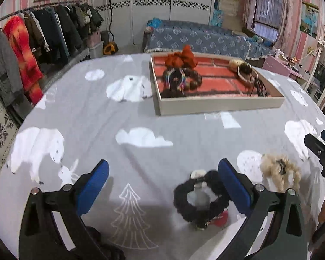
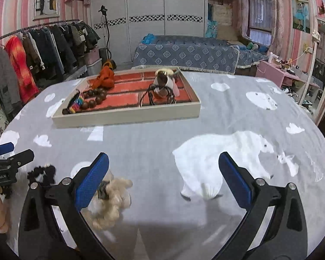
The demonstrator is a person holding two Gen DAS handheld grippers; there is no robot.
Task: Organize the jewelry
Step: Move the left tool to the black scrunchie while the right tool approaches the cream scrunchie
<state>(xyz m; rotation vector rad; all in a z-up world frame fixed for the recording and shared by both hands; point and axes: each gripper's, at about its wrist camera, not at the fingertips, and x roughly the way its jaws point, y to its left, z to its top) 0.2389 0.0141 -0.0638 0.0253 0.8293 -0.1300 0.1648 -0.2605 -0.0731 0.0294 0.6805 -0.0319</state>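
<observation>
Left gripper (image 1: 163, 186) gapes wide over a fuzzy black scrunchie (image 1: 200, 201) on the grey bear-print cloth (image 1: 140, 117). Right gripper (image 2: 163, 184) likewise spread, empty; a woolly cream scrunchie (image 2: 111, 201) lies beside its left finger. Rectangular red-lined tray (image 2: 127, 117) holds round wooden beads (image 2: 96, 99).

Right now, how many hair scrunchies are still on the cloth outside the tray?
2. A black scrunchie sits between the left claw's fingers; a cream fluffy one lies to its right, by the right claw's left finger.
</observation>
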